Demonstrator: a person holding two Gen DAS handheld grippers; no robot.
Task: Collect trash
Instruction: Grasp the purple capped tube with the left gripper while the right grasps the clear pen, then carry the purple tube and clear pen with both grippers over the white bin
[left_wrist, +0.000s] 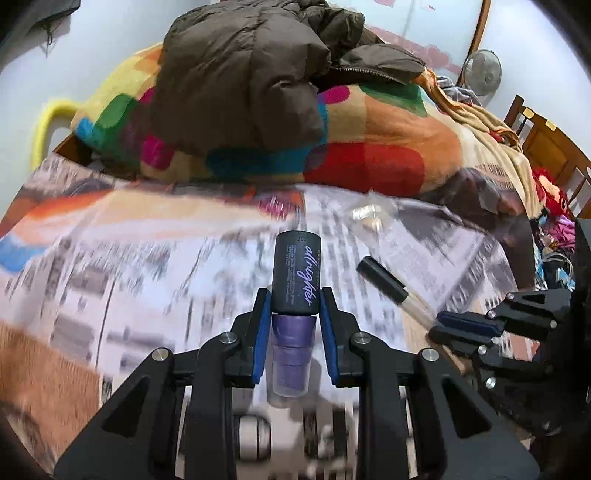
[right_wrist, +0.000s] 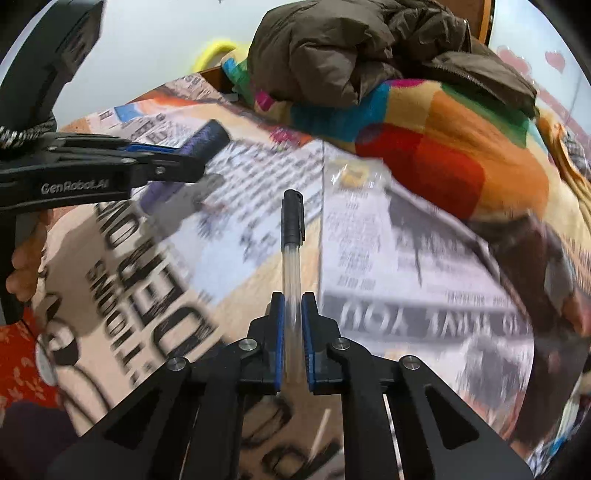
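I have the left hand-held gripper (left_wrist: 291, 306) clenched on the purple bottle (left_wrist: 295, 280), the right hand-held gripper (right_wrist: 291, 314) on the pen (right_wrist: 291, 236); a clear wrapper (left_wrist: 367, 216), upper centre, remains on the newspaper (left_wrist: 147, 258).

Purple bottle (left_wrist: 293, 332), black cap; clear pen (right_wrist: 291, 266); multicoloured patchwork blanket (left_wrist: 369, 147)

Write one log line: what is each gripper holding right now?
left gripper: shut on black-capped purple bottle | right gripper: shut on clear pen with black cap | surface: newspaper
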